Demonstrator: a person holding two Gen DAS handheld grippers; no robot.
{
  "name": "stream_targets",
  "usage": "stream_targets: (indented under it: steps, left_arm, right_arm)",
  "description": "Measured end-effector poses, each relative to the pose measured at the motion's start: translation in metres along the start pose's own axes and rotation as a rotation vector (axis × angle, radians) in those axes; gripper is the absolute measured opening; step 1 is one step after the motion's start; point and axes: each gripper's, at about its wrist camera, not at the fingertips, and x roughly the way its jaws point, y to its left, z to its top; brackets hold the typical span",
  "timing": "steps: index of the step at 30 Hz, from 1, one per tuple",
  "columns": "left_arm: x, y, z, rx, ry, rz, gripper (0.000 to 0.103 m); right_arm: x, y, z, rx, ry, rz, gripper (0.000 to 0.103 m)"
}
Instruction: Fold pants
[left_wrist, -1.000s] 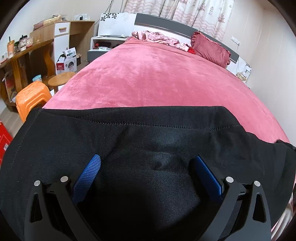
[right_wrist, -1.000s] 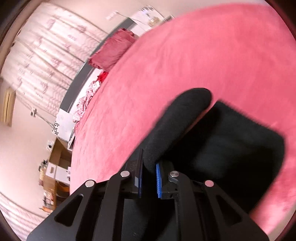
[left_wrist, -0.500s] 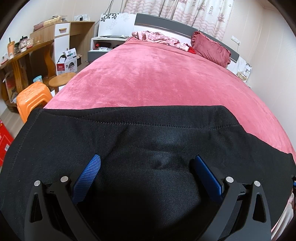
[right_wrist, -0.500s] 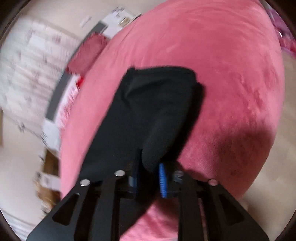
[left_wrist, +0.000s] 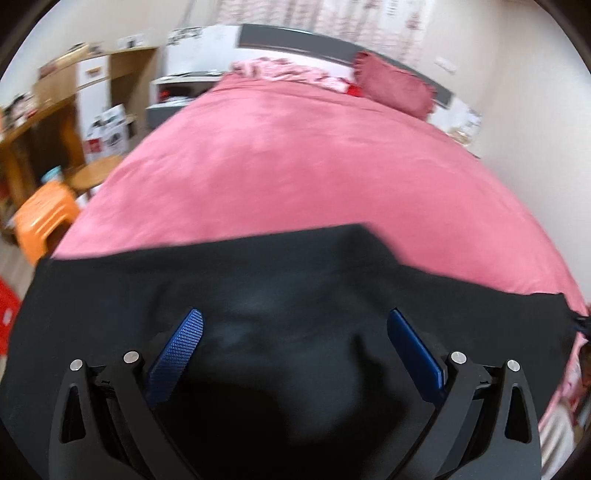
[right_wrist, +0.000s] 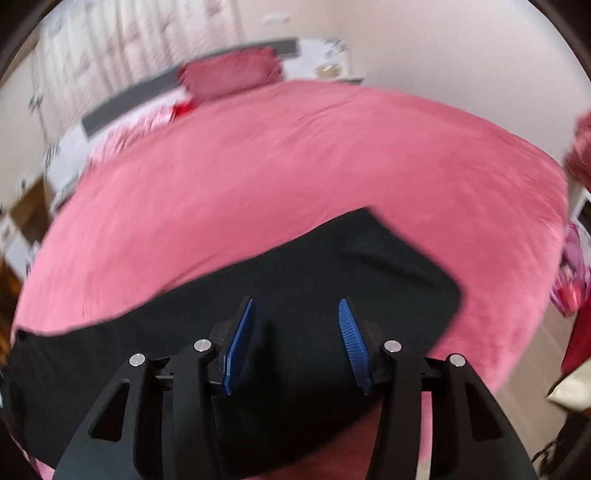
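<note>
the left gripper (left_wrist: 295, 325) stands nearest, its blue pads (left_wrist: 181, 347) spread wide over the black pants (left_wrist: 295, 280) with nothing pinched between them. the right gripper (right_wrist: 297, 314) is about half open; its jaws have just been opening, and its blue pads (right_wrist: 240, 339) no longer press on any cloth, though the black fabric (right_wrist: 295, 266) lies under and between them. both views are blurred, so whether the fingertips touch the cloth cannot be told

the pants lie spread flat as a wide dark band across the near edge of the pink bedspread (left_wrist: 295, 166). in the left wrist view the far edge of the band runs almost straight, with a corner near the middle and a lower strip reaching off to the right. in the right wrist view the garment ends in a blunt corner on the right, with pink cover (right_wrist: 295, 155) around it

beyond the pants the bedspread is bare up to a dark red pillow (left_wrist: 395, 92) and a crumpled patterned cloth (left_wrist: 288, 72) against the grey headboard (left_wrist: 314, 37). left of the bed are an orange stool (left_wrist: 44, 218), a round wooden stool (left_wrist: 94, 173) and wooden shelves (left_wrist: 55, 110). curtains (right_wrist: 129, 48) hang behind the headboard
</note>
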Motion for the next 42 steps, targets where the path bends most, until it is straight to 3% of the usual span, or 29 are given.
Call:
stream_targets:
  steps: [1,3,5,7,14,20,25,26,27,30,33,36,42]
  left_arm:
    - [0.003,-0.009,0.004,0.021,0.007,-0.018,0.094]
    - [0.014,-0.028,0.011,0.09,0.03,-0.037,0.075]
    - [0.033,-0.049,0.014,0.208,0.062,-0.013,0.064]
    - [0.052,-0.058,0.017,0.285,0.071,0.039,0.06]
    - [0.085,-0.049,0.029,0.284,0.035,0.075,0.066]
    - [0.102,-0.037,0.037,0.224,0.053,0.034,0.075]
    - [0.089,-0.031,0.039,0.192,0.033,-0.01,0.076]
    - [0.078,-0.029,0.037,0.178,0.018,-0.012,0.082]
    - [0.066,-0.026,0.033,0.177,0.003,0.0,0.088]
    - [0.046,-0.012,0.02,0.169,-0.022,0.055,0.09]
    - [0.041,0.025,0.013,0.04,-0.009,0.135,0.09]
    - [0.045,0.052,0.012,-0.082,0.012,0.114,0.09]
    - [0.056,0.044,0.015,-0.027,0.04,0.18,0.091]
  right_arm:
    - [0.007,0.004,-0.001,-0.001,0.018,0.002,0.047]
    - [0.022,0.008,-0.003,0.02,0.056,-0.002,0.047]
    - [0.04,0.016,0.001,0.05,0.077,-0.017,0.048]
    - [0.044,0.019,0.0,0.056,0.067,-0.026,0.049]
    - [0.064,0.034,0.008,-0.039,0.039,-0.033,0.05]
    - [0.077,0.033,0.005,-0.057,-0.013,-0.021,0.053]
    - [0.056,0.006,0.005,0.102,-0.027,0.103,0.06]
    - [0.045,0.001,0.004,0.128,-0.045,0.107,0.061]
    - [0.036,-0.003,0.003,0.132,-0.061,0.103,0.062]
    - [0.023,-0.022,0.001,0.175,-0.079,0.101,0.062]
    - [0.033,-0.052,0.001,0.306,-0.045,0.1,0.058]
    - [0.049,-0.067,0.007,0.36,-0.023,0.132,0.053]
    - [0.068,-0.041,0.029,0.146,-0.038,-0.046,0.058]
